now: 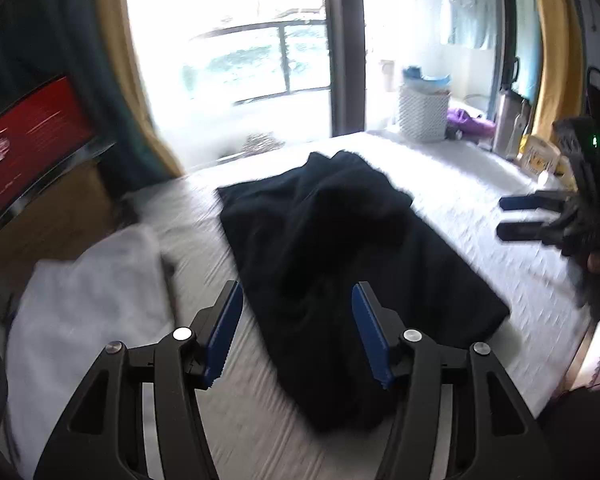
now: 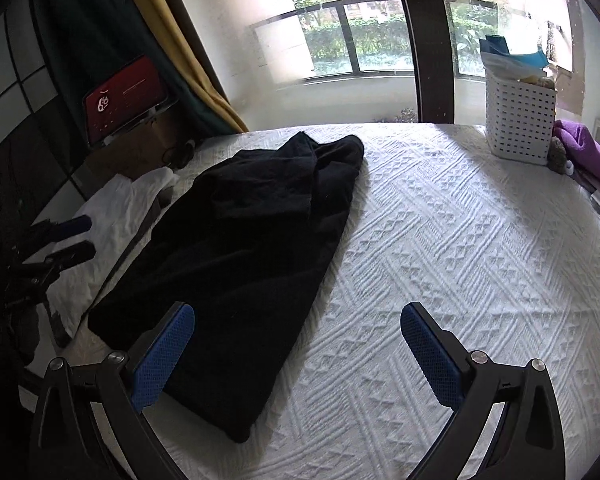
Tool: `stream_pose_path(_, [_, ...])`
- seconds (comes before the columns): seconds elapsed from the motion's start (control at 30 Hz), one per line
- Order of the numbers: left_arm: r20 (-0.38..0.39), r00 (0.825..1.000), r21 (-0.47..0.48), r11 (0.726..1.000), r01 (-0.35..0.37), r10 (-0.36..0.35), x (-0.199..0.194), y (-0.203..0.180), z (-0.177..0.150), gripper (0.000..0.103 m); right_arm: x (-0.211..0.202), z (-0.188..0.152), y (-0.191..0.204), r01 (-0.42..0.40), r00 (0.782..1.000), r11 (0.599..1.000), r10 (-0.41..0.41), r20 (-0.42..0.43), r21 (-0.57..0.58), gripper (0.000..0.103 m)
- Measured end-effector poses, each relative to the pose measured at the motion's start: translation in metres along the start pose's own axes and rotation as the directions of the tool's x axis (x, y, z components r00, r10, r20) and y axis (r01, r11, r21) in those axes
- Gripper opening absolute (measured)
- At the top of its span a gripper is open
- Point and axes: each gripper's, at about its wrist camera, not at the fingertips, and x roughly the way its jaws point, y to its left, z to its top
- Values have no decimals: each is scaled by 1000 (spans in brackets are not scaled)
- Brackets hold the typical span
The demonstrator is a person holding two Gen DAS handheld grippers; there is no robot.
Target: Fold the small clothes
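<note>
Left wrist view first: my left gripper is hanging over the near end of the black garment, jaws apart, nothing between the blue pads. The picture's smeared, so I can't read fine detail in the cloth. The garment is a long strip lying on the white bedspread, and its long axis runs away from me toward the window, slanted a bit to the left. The near end sits right under and between my fingers; the far end is bunched into a lump. A white garment lies just left of it. Way off on the right edge I can see the right gripper, also parted and empty, well clear of the cloth.

Right wrist view, much sharper: the right gripper is wide open with nothing in it. Its left finger sits over the black garment at its near right border; the right finger is over bare bedspread. So the cloth lies to the left of this hand, with the same long axis heading to the window. The left gripper shows at the far left, over the white garment.

My read: both hands are about level with the near end, left closer to the middle of it. Next fold probably means pinching the near corners and carrying them up along that long axis.
</note>
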Motion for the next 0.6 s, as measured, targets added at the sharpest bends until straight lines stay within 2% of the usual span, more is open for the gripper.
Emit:
stream_pose_path(0.13, [6, 993, 19, 993, 120, -120, 27, -15, 27, 57, 3, 12, -5, 27, 1000, 999, -27, 12, -19, 103])
stream_pose_path(0.23, [-2, 989, 73, 986, 147, -148, 48, -31, 42, 57, 10, 19, -12, 29, 1000, 1000, -29, 6, -6, 103])
stream_pose_path(0.3, [-23, 990, 88, 986, 143, -142, 63, -39, 50, 57, 15, 23, -16, 26, 1000, 1000, -26, 7, -4, 103])
stream_pose_path(0.43, [-70, 995, 76, 994, 75, -69, 89, -45, 59, 57, 23, 29, -28, 19, 1000, 1000, -19, 4, 9, 103])
stream_pose_path(0.6, [-123, 991, 97, 993, 70, -58, 106, -58, 57, 57, 30, 35, -49, 23, 1000, 999, -23, 6, 46, 103])
